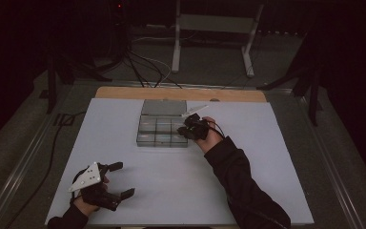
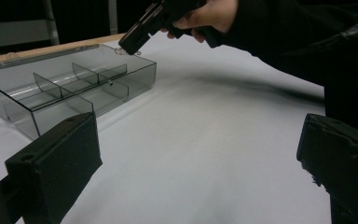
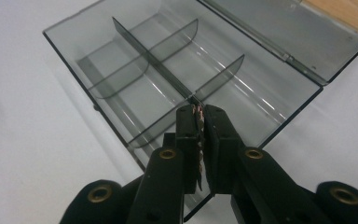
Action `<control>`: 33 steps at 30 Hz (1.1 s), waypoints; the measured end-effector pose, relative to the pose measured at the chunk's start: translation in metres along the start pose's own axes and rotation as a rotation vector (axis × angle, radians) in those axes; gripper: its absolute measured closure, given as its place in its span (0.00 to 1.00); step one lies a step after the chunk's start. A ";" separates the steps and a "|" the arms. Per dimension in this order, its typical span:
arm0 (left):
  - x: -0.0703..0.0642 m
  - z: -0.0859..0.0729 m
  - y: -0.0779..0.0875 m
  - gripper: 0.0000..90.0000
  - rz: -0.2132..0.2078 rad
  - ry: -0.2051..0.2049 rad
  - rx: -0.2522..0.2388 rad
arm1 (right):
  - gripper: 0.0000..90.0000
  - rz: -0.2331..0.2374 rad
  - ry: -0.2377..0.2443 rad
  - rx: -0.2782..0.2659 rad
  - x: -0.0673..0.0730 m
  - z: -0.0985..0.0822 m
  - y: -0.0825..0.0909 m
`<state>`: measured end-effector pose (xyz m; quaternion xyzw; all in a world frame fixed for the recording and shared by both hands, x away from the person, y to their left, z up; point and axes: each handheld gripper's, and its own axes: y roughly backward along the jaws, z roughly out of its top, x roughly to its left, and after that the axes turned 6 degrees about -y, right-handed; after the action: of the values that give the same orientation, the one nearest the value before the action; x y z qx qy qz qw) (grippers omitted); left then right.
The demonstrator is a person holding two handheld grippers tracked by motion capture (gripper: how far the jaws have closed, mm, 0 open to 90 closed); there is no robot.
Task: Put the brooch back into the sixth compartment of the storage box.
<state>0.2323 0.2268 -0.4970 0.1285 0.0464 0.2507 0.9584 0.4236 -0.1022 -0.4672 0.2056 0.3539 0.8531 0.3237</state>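
Left gripper [image 1: 122, 180] rests near-left on the white table [image 1: 171, 191], jaws wide apart, nothing between them. Farther off, mid-table, a clear smoky compartment box [image 1: 162, 131] sits with its lid [image 1: 164, 108] folded flat on the far side. Right gripper [image 3: 201, 114] hangs over the box's right end, jaws clenched on a thin coppery twisted piece [image 3: 197, 140]; what it is, can't tell. Wooden table edge [image 1: 181, 93] beyond.
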 end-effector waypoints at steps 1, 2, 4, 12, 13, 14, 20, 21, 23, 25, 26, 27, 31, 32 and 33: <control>0.000 0.000 0.000 0.01 0.002 0.001 0.000 | 0.94 -0.001 0.003 0.004 -0.001 0.000 -0.001; 0.000 0.000 0.000 0.01 0.002 0.002 0.000 | 0.94 -0.004 0.003 0.005 -0.001 -0.001 -0.002; 0.000 0.000 0.000 0.01 0.001 0.002 -0.002 | 0.94 0.004 -0.001 0.020 -0.002 0.000 -0.002; 0.000 0.000 0.000 0.01 0.002 0.001 0.001 | 0.94 -0.025 0.041 0.045 -0.001 0.002 -0.005; 0.000 0.000 0.000 0.01 0.001 0.002 0.001 | 0.94 -0.018 0.036 0.058 -0.002 0.002 -0.006; 0.000 0.000 0.000 0.01 0.001 0.002 0.002 | 0.94 -0.017 0.037 0.067 -0.003 0.001 -0.008; 0.001 0.000 0.000 0.01 0.000 0.003 0.000 | 0.90 0.006 0.002 0.062 -0.006 -0.001 -0.011; 0.001 0.000 0.001 0.01 -0.001 0.003 -0.002 | 0.84 0.004 -0.002 0.061 -0.006 -0.001 -0.012; 0.001 0.000 0.001 0.01 0.000 0.002 -0.002 | 0.68 0.006 -0.014 0.058 -0.005 -0.001 -0.012; 0.001 0.000 0.001 0.01 0.000 0.002 -0.002 | 0.53 0.011 -0.024 0.039 -0.003 0.000 -0.010; 0.001 0.000 0.001 0.01 0.000 0.002 -0.002 | 0.53 0.011 -0.024 0.039 -0.003 0.000 -0.010; 0.000 0.000 0.001 0.01 -0.001 0.002 -0.001 | 0.43 -0.009 -0.020 0.026 -0.002 0.000 -0.009; 0.001 0.000 0.001 0.01 0.000 0.004 -0.001 | 0.22 -0.002 -0.018 -0.005 0.002 0.001 -0.003; 0.001 0.000 0.001 0.01 0.000 0.004 -0.001 | 0.22 -0.002 -0.018 -0.005 0.002 0.001 -0.003; 0.001 0.000 0.001 0.01 0.000 0.004 -0.001 | 0.22 0.018 -0.011 -0.005 0.002 0.001 -0.001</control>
<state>0.2325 0.2277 -0.4970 0.1276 0.0481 0.2508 0.9584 0.4231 -0.0996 -0.4668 0.2126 0.3481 0.8557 0.3184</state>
